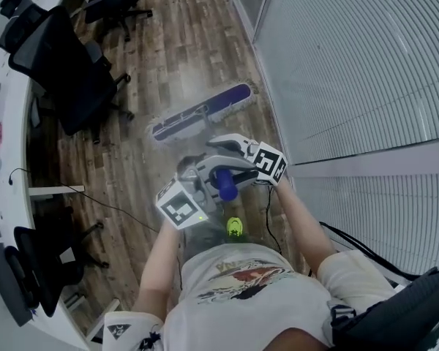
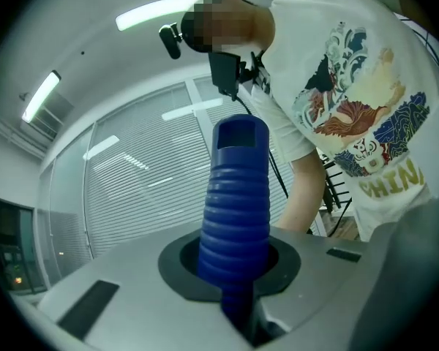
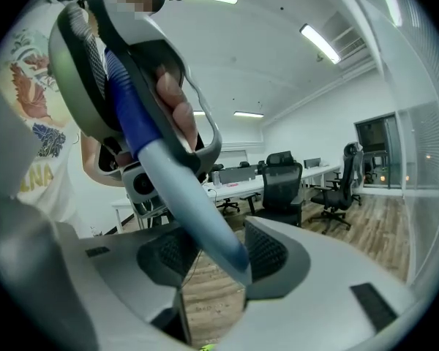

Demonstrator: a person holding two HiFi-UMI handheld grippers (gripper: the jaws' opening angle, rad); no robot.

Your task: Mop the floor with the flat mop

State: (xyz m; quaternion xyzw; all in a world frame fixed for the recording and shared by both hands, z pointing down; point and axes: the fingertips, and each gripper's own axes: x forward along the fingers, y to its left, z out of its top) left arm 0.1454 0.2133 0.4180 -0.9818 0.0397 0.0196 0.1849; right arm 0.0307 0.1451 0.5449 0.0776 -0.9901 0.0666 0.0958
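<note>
The flat mop's purple pad (image 1: 202,111) lies on the wooden floor ahead of me, close to the glass wall. Its pole runs back to my hands. My left gripper (image 1: 218,184) is shut on the mop's blue ribbed handle grip (image 2: 235,218), which stands up between its jaws in the left gripper view. My right gripper (image 1: 228,151) is a little further down, shut on the grey-blue pole (image 3: 194,210); the pole crosses between the dark pads (image 3: 269,251) in the right gripper view. The left gripper (image 3: 143,123) also shows there, higher on the pole.
Black office chairs (image 1: 67,77) and a curved white desk (image 1: 6,167) line the left side. A glass wall with blinds (image 1: 351,64) runs along the right. A thin cable (image 1: 110,206) lies on the floor, and a small yellow-green object (image 1: 234,227) is near my feet.
</note>
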